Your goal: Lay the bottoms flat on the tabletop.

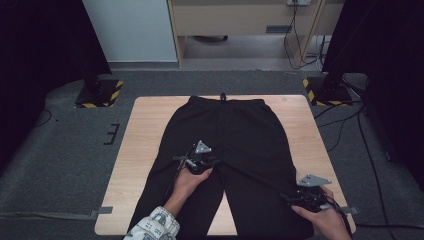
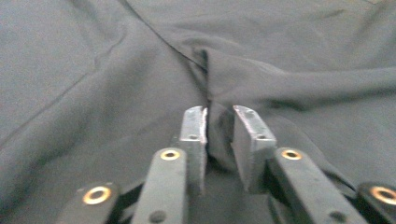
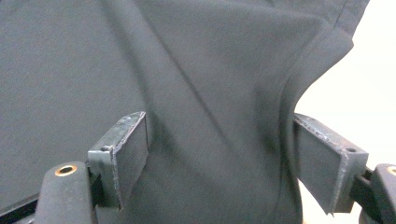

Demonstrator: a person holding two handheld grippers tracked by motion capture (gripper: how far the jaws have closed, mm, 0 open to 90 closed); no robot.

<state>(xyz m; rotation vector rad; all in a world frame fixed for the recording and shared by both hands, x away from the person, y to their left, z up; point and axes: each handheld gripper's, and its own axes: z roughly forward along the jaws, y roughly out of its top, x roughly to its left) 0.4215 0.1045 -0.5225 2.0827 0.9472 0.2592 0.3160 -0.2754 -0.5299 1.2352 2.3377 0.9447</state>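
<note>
1. A pair of black trousers (image 1: 235,145) lies flat on the light wooden surface (image 1: 145,135), waistband at the far edge with a drawstring end poking out there, both legs running toward the person and past the near edge.
2. The left gripper (image 1: 212,163), held in the person's left hand (image 1: 187,182), sits at the crotch, where the two legs split. In the left gripper view its jaws stand a narrow gap apart with a raised fold of the trousers (image 2: 215,93) rising between them — the left gripper (image 2: 219,126) pinches that fold, or very nearly; the gap is not fully closed.
3. The right gripper (image 1: 292,197), in the right hand (image 1: 325,220), is at the outer edge of the right trouser leg, near the surface's near right corner.
4. In the right gripper view the jaws of the right gripper (image 3: 219,154) are spread wide, the cloth (image 3: 187,93) lying between them; the leg's edge curves in beside the right-hand jaw, with bare pale surface (image 3: 369,93) beyond.
5. A patterned sleeve (image 1: 155,225) covers the left forearm.
6. Grey carpet (image 1: 60,160) surrounds the surface — two yellow-and-black striped stand bases (image 1: 100,94) sit at its far corners.
</note>
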